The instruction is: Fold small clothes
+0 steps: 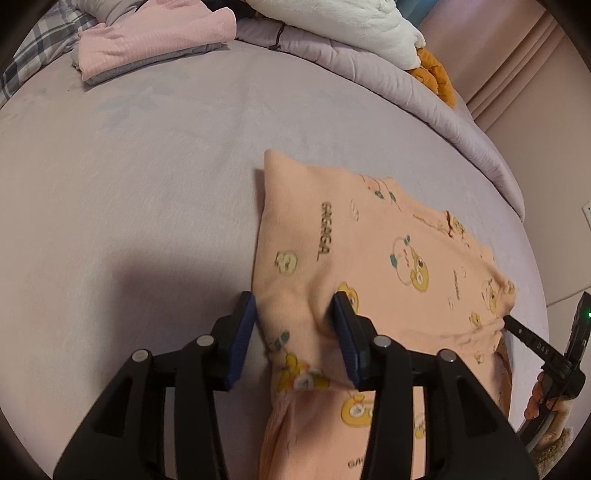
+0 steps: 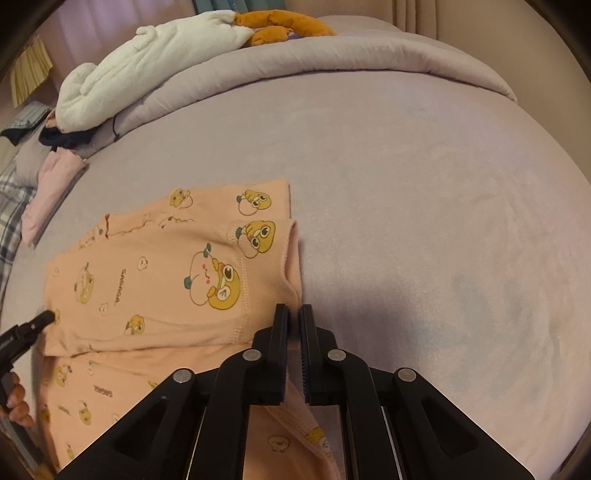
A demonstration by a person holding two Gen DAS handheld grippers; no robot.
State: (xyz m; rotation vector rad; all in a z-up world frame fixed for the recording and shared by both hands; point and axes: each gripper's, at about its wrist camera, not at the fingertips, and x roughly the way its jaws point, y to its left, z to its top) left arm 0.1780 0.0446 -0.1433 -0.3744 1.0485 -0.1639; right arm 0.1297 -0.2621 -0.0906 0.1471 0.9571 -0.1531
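A small peach garment [image 1: 373, 266] printed with cartoon ducks lies partly folded on the lilac bed; it also shows in the right wrist view [image 2: 162, 280]. My left gripper [image 1: 295, 314] is open, its jaws set either side of a raised fold at the garment's near left edge. My right gripper [image 2: 293, 321] is shut on the garment's near right edge, with cloth pinched between the jaws. The right gripper's tip shows at the garment's far side in the left wrist view [image 1: 517, 325]. The left gripper's tip shows in the right wrist view [image 2: 40, 319].
The lilac bedsheet [image 1: 147, 192] spreads wide around the garment. A folded pink and grey stack [image 1: 147, 48] lies at the back left. A rolled lilac duvet [image 2: 314, 62] with a white plush [image 2: 155, 62] and an orange toy [image 2: 280, 26] lines the back.
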